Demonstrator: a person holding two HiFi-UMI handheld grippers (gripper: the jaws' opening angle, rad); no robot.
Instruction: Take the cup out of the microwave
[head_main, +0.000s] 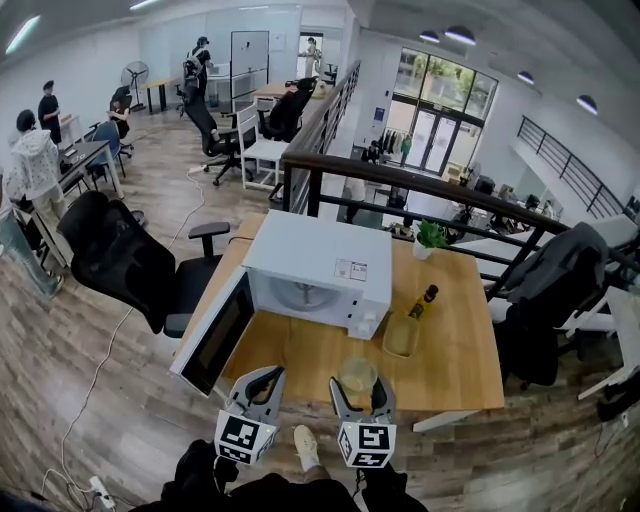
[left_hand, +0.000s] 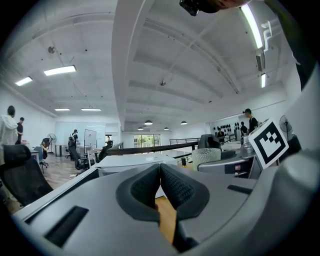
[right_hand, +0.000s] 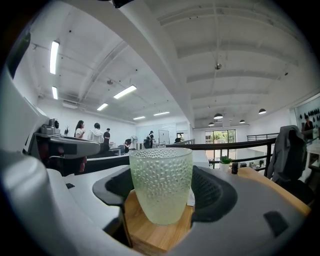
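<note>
A frosted, dimpled glass cup (right_hand: 161, 185) stands upright between my right gripper's pads, which press on its sides. In the head view the cup (head_main: 357, 377) and my right gripper (head_main: 358, 390) are over the wooden table's (head_main: 455, 355) front edge, well out of the white microwave (head_main: 320, 262). The microwave's door (head_main: 213, 337) hangs wide open to the left. My left gripper (head_main: 262, 382) is beside it on the left, its jaws (left_hand: 160, 186) closed together with nothing in them. Whether the cup's base touches the table I cannot tell.
A dark bottle (head_main: 424, 300) and a clear glass container (head_main: 401, 336) stand right of the microwave, a small potted plant (head_main: 430, 236) at the table's far edge. A black office chair (head_main: 125, 262) is left of the table, a railing (head_main: 420, 185) behind it.
</note>
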